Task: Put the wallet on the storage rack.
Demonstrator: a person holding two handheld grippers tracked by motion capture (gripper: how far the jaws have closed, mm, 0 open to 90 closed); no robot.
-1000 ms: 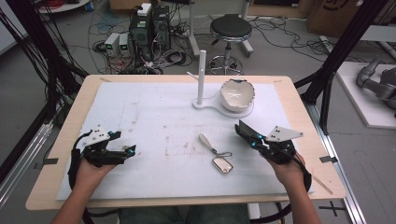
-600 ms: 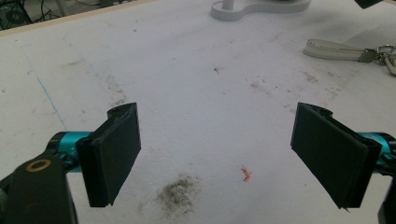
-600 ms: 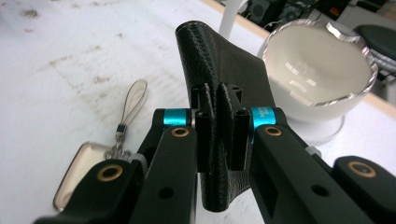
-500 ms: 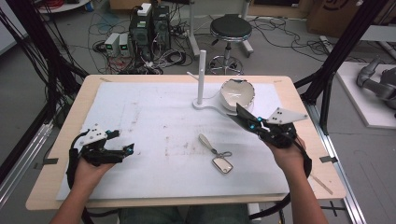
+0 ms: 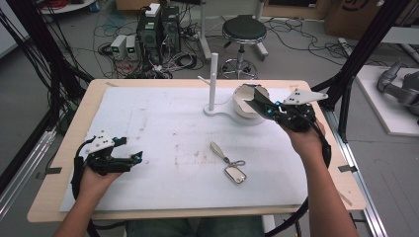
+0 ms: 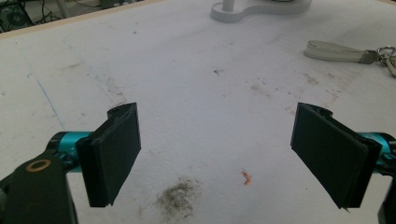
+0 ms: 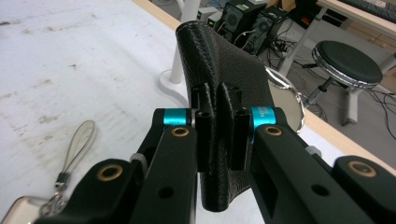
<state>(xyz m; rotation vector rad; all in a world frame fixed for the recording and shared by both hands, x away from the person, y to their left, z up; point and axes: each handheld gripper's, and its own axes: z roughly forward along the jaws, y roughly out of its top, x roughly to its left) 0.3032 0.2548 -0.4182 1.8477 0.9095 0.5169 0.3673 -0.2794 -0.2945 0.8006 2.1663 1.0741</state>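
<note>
The table (image 5: 74, 128) has a pale wooden edge, and a matt white foam-like sheet (image 5: 163, 123) covers most of its top; the sheet is scuffed and marked with brown and grey smudges. The right gripper (image 7: 219, 123) has matt black plastic jaws with glossy turquoise metal collars and brass-coloured rivets, and it is clamped on a black leather piece (image 7: 222, 70) with a pebbled grain and a stitched edge, which carries a shiny metal ring. The left gripper (image 6: 217, 154) has flat, dull black rubbery pads. Near the middle lies a key fob (image 5: 235, 173) with a glossy metal frame and a smooth cream strap. The far stand (image 5: 213, 84) looks like smooth white plastic.
</note>
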